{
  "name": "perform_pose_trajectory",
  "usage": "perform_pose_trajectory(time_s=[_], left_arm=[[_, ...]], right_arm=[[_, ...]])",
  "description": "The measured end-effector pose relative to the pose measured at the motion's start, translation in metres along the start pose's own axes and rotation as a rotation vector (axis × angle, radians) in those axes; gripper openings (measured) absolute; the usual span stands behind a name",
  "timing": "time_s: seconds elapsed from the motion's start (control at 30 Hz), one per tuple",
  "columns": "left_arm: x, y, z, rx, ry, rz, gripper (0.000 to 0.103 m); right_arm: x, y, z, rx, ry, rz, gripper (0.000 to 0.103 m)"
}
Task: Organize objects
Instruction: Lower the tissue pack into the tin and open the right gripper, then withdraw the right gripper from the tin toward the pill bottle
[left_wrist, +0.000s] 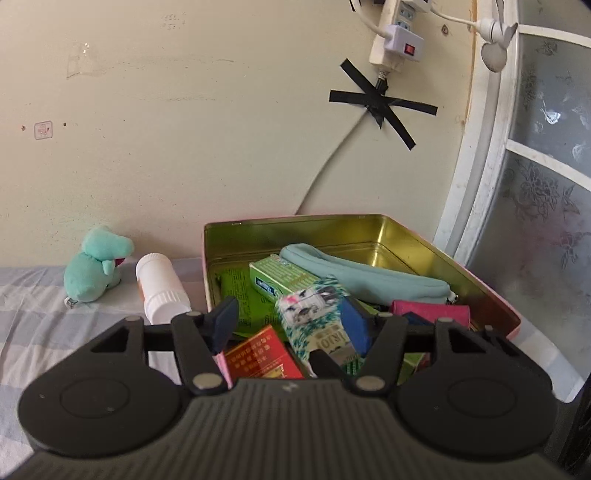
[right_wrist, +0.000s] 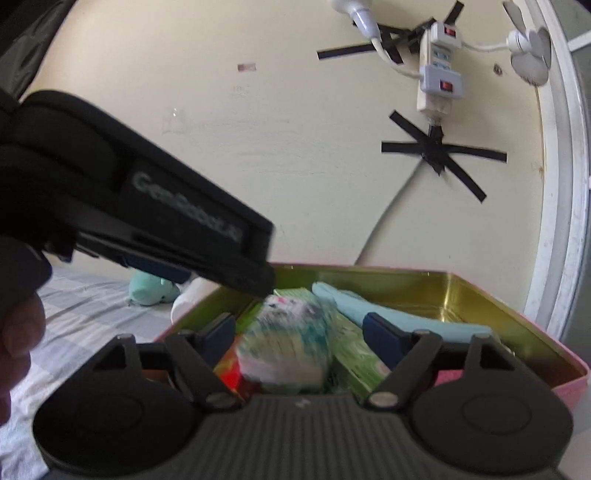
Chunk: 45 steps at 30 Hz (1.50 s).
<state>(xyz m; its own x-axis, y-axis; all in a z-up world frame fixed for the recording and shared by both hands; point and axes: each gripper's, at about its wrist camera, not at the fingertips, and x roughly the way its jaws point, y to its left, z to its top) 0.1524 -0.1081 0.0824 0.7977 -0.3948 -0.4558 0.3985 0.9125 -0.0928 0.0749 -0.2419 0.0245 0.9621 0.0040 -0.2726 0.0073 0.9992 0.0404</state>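
Tin (left_wrist: 369, 230): one pouch (left_wrist: 369, 275), one carton (left_wrist: 314, 321)

We find the near half of the tin (left_wrist: 424, 236) crowded with boxes and a tissue pack (left_wrist: 314, 317); only its far right corner lies bare, beyond the blue pouch (left_wrist: 365, 273). Left of the tin, a white bottle (left_wrist: 160, 291) and plush toy (left_wrist: 96, 264) block the bed (left_wrist: 33, 317).

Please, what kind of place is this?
Probably a bedroom at home: the tin box and plush toy sit on a checked bedsheet, by a painted wall with a taped-up power strip.
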Motion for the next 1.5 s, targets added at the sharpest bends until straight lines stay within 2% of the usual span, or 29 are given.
perform_pose_trajectory(time_s=[0.03, 0.07, 0.27, 0.4, 0.53, 0.73, 1.07, 1.5], left_arm=[[-0.003, 0.002, -0.001, -0.007, -0.011, 0.015, 0.067], [-0.005, 0.002, -0.001, -0.011, -0.021, 0.040, 0.070], [-0.022, 0.008, -0.010, -0.033, -0.009, 0.137, 0.070], [-0.033, 0.011, -0.020, -0.046, 0.014, 0.184, 0.074], [-0.039, 0.012, -0.028, -0.045, 0.047, 0.229, 0.074], [-0.045, 0.011, -0.035, -0.040, 0.060, 0.266, 0.074], [-0.047, 0.014, -0.043, -0.042, 0.071, 0.315, 0.074], [-0.047, 0.014, -0.051, -0.022, 0.083, 0.351, 0.074]], right_arm=[[-0.002, -0.005, 0.001, 0.032, -0.011, 0.001, 0.085], [-0.005, -0.008, 0.001, 0.047, -0.022, -0.002, 0.085], [-0.013, -0.006, 0.000, 0.045, -0.065, -0.017, 0.085], [-0.011, -0.010, -0.003, 0.083, -0.060, -0.036, 0.089], [-0.009, -0.020, -0.004, 0.164, -0.041, -0.045, 0.085], [-0.007, -0.033, -0.004, 0.254, -0.015, -0.042, 0.085], [-0.014, -0.017, -0.003, 0.171, -0.019, -0.010, 0.085], [-0.015, -0.017, -0.002, 0.184, -0.019, 0.006, 0.085]])
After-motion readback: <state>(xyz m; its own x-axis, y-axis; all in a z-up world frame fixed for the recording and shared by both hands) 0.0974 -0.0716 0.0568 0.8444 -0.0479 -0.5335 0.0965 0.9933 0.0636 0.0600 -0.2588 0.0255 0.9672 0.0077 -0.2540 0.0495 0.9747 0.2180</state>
